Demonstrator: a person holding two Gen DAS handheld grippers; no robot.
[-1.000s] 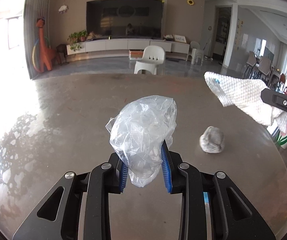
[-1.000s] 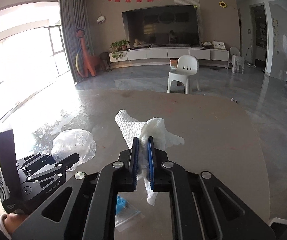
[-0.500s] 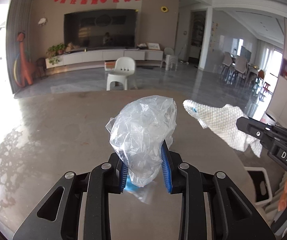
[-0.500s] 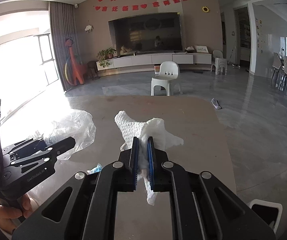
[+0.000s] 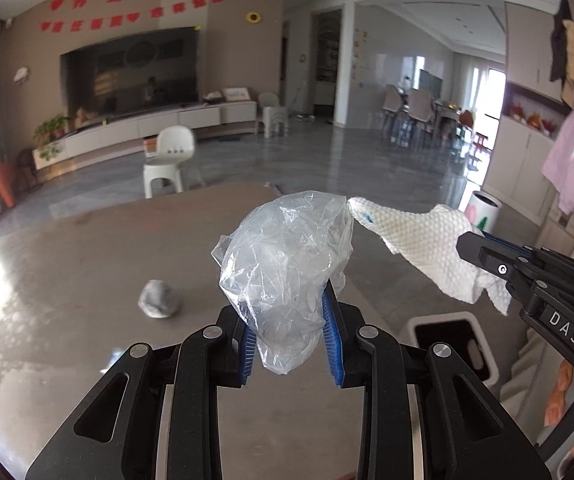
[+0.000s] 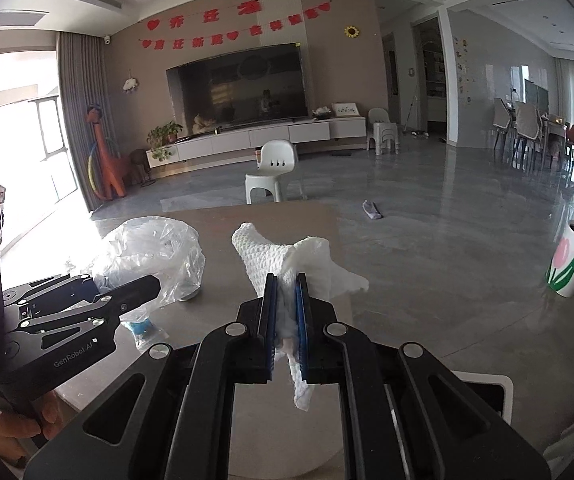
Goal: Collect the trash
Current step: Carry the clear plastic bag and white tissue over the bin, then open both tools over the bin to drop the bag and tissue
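My left gripper is shut on a crumpled clear plastic bag and holds it above the table. My right gripper is shut on a white paper towel. In the left wrist view the paper towel and the right gripper hang just right of the bag, above a white bin with a dark opening. In the right wrist view the bag sits left of the towel, and the bin's rim shows at the lower right.
A grey crumpled paper ball lies on the brown table. A small clear bag with something blue lies under the left gripper. The table's right edge drops to the floor. A white tulip-painted canister stands on the floor.
Both grippers have swung to the right with their loads. The white bin beside the table has come into view below them. The paper ball has shifted left in the left wrist view.
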